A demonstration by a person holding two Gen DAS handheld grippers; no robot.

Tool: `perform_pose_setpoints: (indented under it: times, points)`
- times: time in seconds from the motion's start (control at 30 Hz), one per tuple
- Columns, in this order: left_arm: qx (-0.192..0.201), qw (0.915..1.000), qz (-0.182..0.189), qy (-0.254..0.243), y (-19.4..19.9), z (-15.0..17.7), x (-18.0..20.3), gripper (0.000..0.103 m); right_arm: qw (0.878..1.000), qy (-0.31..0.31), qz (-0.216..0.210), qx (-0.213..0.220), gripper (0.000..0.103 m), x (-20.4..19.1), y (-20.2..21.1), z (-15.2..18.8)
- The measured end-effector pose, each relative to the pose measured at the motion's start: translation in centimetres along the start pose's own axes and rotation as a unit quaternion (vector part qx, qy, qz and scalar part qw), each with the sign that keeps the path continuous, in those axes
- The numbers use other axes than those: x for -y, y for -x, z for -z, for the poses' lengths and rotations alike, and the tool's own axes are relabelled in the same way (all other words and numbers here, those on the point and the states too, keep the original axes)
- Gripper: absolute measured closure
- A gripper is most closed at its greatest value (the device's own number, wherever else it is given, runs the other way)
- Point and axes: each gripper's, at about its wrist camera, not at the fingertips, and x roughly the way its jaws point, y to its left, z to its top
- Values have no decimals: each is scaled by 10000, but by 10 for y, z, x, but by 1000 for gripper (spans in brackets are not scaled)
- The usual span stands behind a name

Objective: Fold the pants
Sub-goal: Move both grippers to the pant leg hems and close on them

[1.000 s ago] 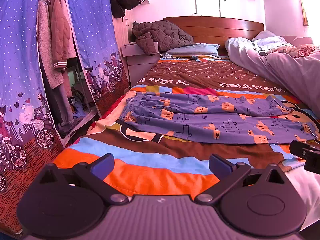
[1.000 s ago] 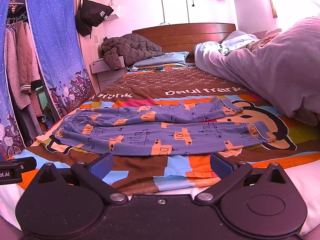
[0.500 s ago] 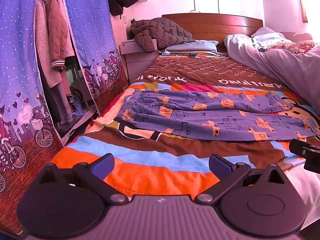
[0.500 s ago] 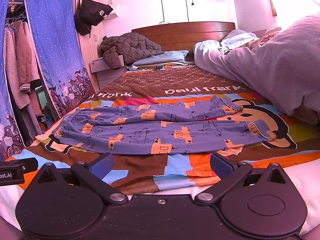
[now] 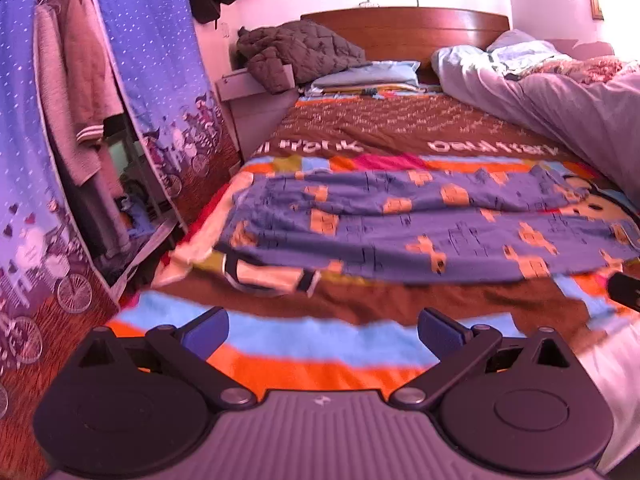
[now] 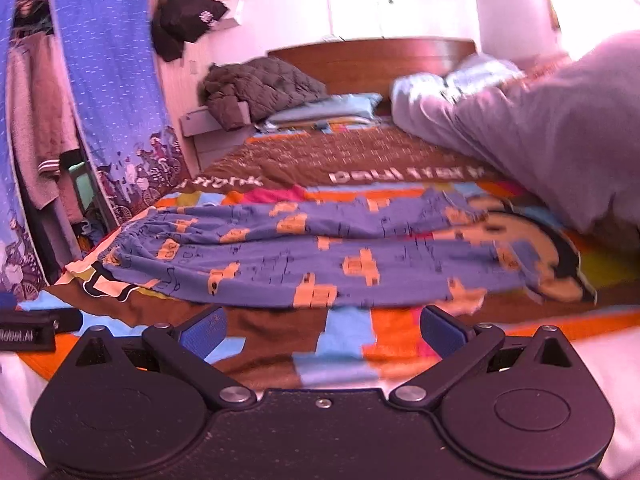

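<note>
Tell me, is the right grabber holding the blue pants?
No, the right gripper is open with nothing between its fingers, and the pants lie flat on the bed.

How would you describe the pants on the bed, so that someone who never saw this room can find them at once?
Start from the bed with the wooden headboard and its striped cartoon blanket. Across the near part of that blanket lie the pants, spread flat, waistband towards the wardrobe curtain. They alone are blue with orange blocky figures; the jacket by the headboard is plain dark brown.
</note>
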Motion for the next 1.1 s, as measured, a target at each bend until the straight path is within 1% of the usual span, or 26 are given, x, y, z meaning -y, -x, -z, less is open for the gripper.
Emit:
perform_pose_setpoints:
  times: [0.03,0.1,0.17,0.23,0.3,0.33,0.37,0.43,0.5,0.57,0.63,0.67,0.73,0.77,0.8,0.83,0.9,0.93,0.97,1.0,1.07,1.1]
  points:
    - [31,10000,56,-20,-5,-6,-6,0,9999,119,-54,78,1,1,-1,-3]
    - [12,9998,167,-143,-20,-20,-17,0,9986,399,-304,155,1,6,-5,-9]
    - [-27,9993,183,-339,-38,-35,-28,0,9961,591,-650,47,1,12,-14,-18]
    - [31,9984,122,-548,-59,-55,-38,0,9909,677,-1117,-333,1,19,-30,-31]
    - [94,9974,41,-716,-83,-77,-50,0,9827,773,-1506,-755,1,25,-49,-48]
    - [144,9969,-14,-778,-94,-87,-55,0,9795,873,-1598,-864,1,27,-61,-57]
    - [197,9961,-63,-859,-107,-98,-59,0,9781,1023,-1581,-890,1,29,-72,-68]
    - [278,9934,-133,-1102,-136,-123,-67,0,9777,1378,-1279,-941,1,31,-96,-88]
    - [330,9904,-257,-1317,-170,-147,-73,0,9781,1644,-840,-961,1,36,-128,-114]
    - [321,9890,-312,-1411,-203,-166,-76,0,9773,1748,-640,-1015,1,43,-161,-136]
    - [282,9900,-346,-1340,-243,-183,-79,0,9771,1754,-342,-1154,1,51,-202,-158]
    - [243,9904,-396,-1305,-264,-188,-80,0,9763,1709,-133,-1323,1,59,-226,-168]
    - [-6,9906,-498,-1276,-304,-193,-81,0,9754,1519,312,-1564,1,69,-270,-184]
    - [-155,9901,-511,-1300,-322,-195,-80,0,9761,1394,400,-1617,1,74,-289,-191]
    - [-268,9893,-480,-1348,-340,-198,-80,0,9775,1236,351,-1672,1,76,-309,-197]
    - [-312,9886,-431,-1407,-351,-198,-80,0,9790,1070,166,-1725,1,78,-328,-202]
    - [-349,9861,-327,-1590,-369,-202,-80,0,9782,846,-364,-1860,5,76,-360,-207]
    - [-365,9845,-242,-1698,-376,-204,-80,0,9744,864,-624,-1979,5,72,-374,-209]
    - [-401,9825,-182,-1809,-382,-205,-78,0,9681,991,-897,-2120,6,66,-387,-210]
    - [-474,9797,-108,-1944,-389,-206,-76,0,9611,1277,-1080,-2198,7,57,-400,-210]
    - [-638,9741,152,-2166,-402,-207,-72,0,9461,2042,-1145,-2239,7,36,-417,-208]
    - [-770,9708,391,-2238,-408,-207,-72,0,9366,2382,-1213,-2266,11,28,-424,-205]
